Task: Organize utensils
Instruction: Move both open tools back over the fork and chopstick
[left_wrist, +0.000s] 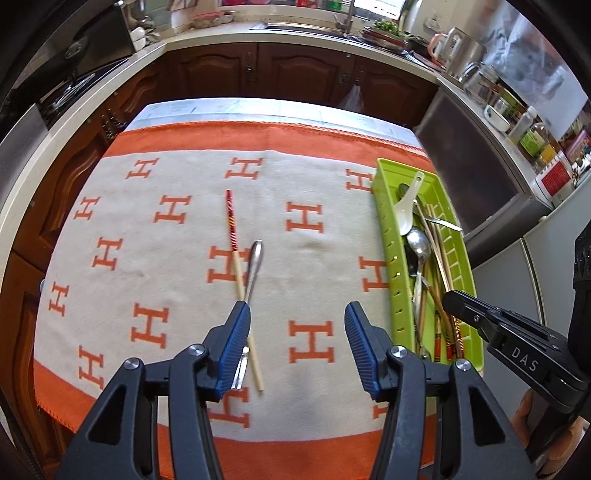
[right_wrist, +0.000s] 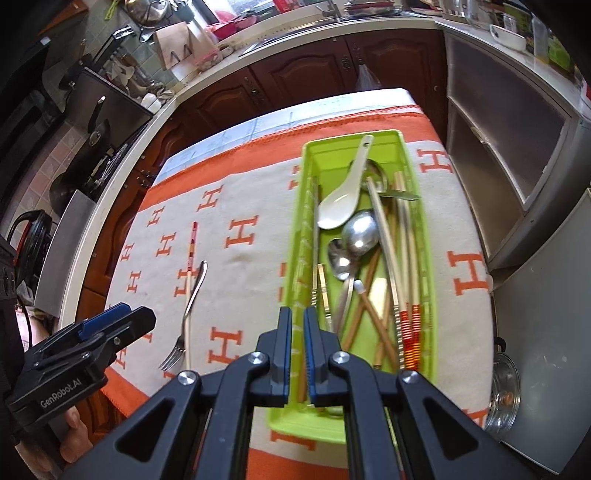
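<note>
Orange-and-cream cloth (left_wrist: 177, 258) is covering the surface, and in the left wrist view the left tongs (left_wrist: 297, 325) are hanging wide apart over it with nothing between the pads. A fork (left_wrist: 251, 273) and a lone chopstick (left_wrist: 236, 258) are lying crossed just beside the left pad, probably the next things to gather. The green tray (left_wrist: 391, 258) is sitting at the cloth's right edge, already holding spoons and chopsticks, with the right tongs (left_wrist: 448, 297) reaching in over its near end.

In the right wrist view the right tongs (right_wrist: 297, 328) are nearly shut and appear empty; they are pointing down at the tray's (right_wrist: 306, 177) near end, likely having nothing more to place there. This view is showing the tray's contents plainly: a white spoon (right_wrist: 341, 206), two metal spoons (right_wrist: 360, 232) and several chopsticks (right_wrist: 406, 295) lying lengthwise. It is also showing the fork's (right_wrist: 186, 314) tines, which the left view mostly hides behind a pad, and the left tongs (right_wrist: 125, 319) from the side.
</note>
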